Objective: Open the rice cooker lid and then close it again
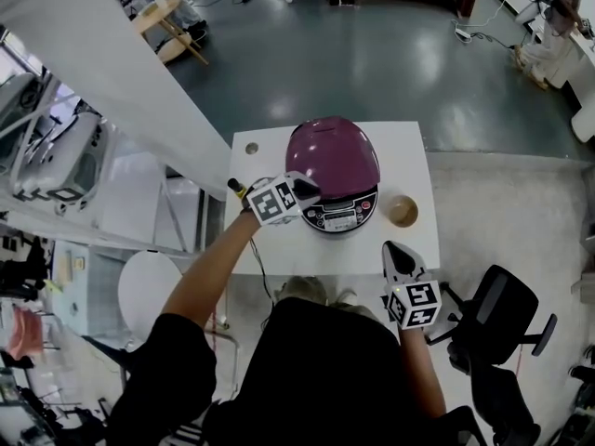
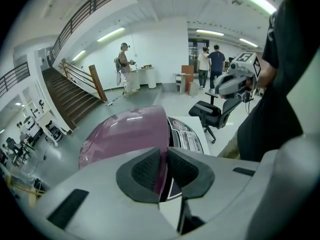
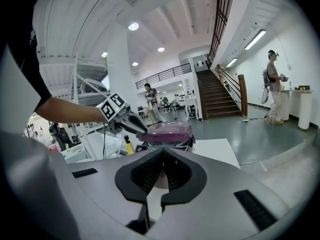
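The rice cooker stands mid-table with its purple lid (image 1: 330,156) low over the body; I cannot tell if it is latched. Its control panel (image 1: 341,217) faces me. My left gripper (image 1: 309,191) is at the lid's front-left rim. In the left gripper view the lid (image 2: 125,134) runs edge-on between the pads of the left gripper (image 2: 164,169), which is shut on it. The right gripper view shows the left gripper (image 3: 142,129) on the lid (image 3: 167,132). My right gripper (image 1: 398,254) hangs shut and empty by the table's front right edge; its jaws (image 3: 163,171) meet.
On the white table (image 1: 409,147) a brown bowl (image 1: 403,210) sits right of the cooker, a small round thing (image 1: 251,148) at the back left, a yellow bottle (image 1: 235,187) at the left edge. An office chair (image 1: 502,314) stands to my right, a white stool (image 1: 149,286) to my left.
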`<move>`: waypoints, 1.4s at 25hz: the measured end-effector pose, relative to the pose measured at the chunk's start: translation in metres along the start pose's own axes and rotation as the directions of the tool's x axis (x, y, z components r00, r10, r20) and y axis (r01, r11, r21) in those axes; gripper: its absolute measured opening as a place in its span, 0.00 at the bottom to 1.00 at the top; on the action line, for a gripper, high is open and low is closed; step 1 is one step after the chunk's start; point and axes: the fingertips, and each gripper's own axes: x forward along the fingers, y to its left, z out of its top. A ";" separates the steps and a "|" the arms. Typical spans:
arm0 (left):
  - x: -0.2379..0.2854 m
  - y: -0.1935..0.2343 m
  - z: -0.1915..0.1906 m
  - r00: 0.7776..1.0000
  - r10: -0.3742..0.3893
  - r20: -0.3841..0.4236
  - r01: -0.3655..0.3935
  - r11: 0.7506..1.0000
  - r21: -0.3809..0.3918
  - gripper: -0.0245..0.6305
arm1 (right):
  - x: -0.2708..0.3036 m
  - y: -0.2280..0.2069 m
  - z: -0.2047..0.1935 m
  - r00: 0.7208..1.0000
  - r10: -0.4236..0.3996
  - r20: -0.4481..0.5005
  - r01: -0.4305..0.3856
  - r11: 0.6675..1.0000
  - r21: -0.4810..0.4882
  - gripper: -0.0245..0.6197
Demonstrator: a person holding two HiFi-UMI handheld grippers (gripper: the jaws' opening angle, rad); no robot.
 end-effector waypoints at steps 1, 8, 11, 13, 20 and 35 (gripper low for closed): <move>0.001 -0.001 -0.002 1.000 -0.001 -0.001 0.001 1.000 -0.005 0.11 | 0.001 0.002 0.001 1.000 0.003 0.003 -0.003 1.000 -0.001 0.04; 0.015 -0.004 -0.015 1.000 -0.010 0.026 0.012 0.997 -0.081 0.10 | 0.005 -0.001 0.003 1.000 0.000 0.001 0.000 1.000 -0.004 0.04; 0.021 -0.004 -0.020 1.000 -0.021 0.024 0.023 0.995 -0.096 0.10 | 0.008 -0.001 0.002 1.000 -0.001 -0.003 0.001 1.000 -0.005 0.04; 0.023 -0.004 -0.022 0.999 -0.028 0.020 0.030 0.993 -0.115 0.08 | 0.009 0.000 0.001 1.000 0.002 -0.008 -0.002 1.000 -0.006 0.04; 0.027 -0.002 -0.025 0.998 -0.029 0.047 0.038 0.979 -0.200 0.04 | 0.007 -0.004 -0.004 1.000 -0.007 -0.021 0.007 1.000 -0.003 0.04; 0.032 0.000 -0.025 1.000 -0.025 -0.003 0.024 0.965 -0.260 0.04 | 0.020 -0.011 -0.007 0.999 0.010 -0.044 -0.010 1.000 0.004 0.04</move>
